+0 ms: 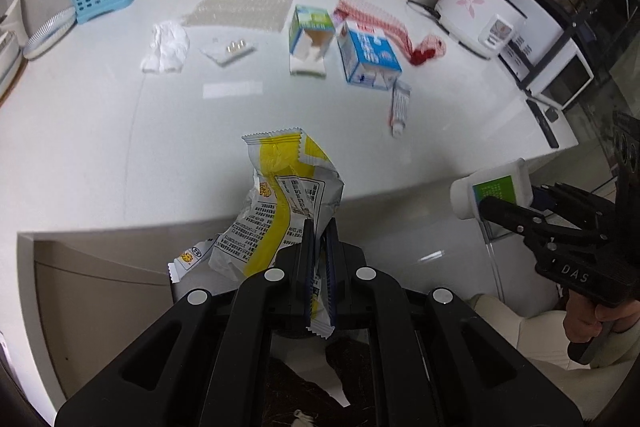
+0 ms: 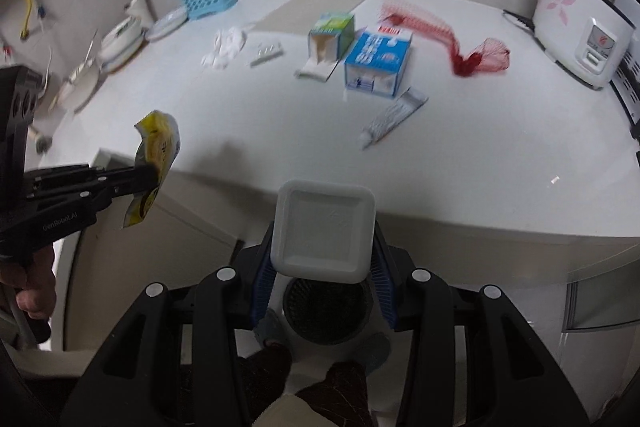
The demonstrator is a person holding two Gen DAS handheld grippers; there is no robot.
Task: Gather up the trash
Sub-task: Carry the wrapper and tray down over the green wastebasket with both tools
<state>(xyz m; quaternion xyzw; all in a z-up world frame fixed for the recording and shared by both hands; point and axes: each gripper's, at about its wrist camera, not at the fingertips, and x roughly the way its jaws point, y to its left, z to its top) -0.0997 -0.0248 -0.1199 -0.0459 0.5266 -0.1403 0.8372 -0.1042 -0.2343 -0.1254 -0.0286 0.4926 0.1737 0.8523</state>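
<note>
Yellow-and-white snack wrapper [image 1: 280, 203] clamped in the left gripper [image 1: 320, 231], jaws pressed together on the crumpled foil, held off the counter [image 1: 100, 147] edge. White plastic bottle [image 2: 324, 231] gripped by the right gripper [image 2: 324, 267], jaws part-way apart against its sides. Still lying on the counter: blue carton [image 1: 368, 53], green carton [image 1: 310, 31], tube [image 1: 400, 105], red net [image 1: 384, 27], crumpled tissue [image 1: 166, 47].

cartons [image 1: 311, 39]: 2 | wrapper [image 1: 284, 195]: 1 | bottle [image 2: 322, 231]: 1 | tube [image 1: 400, 107]: 1 | net bag [image 1: 384, 27]: 1
</note>
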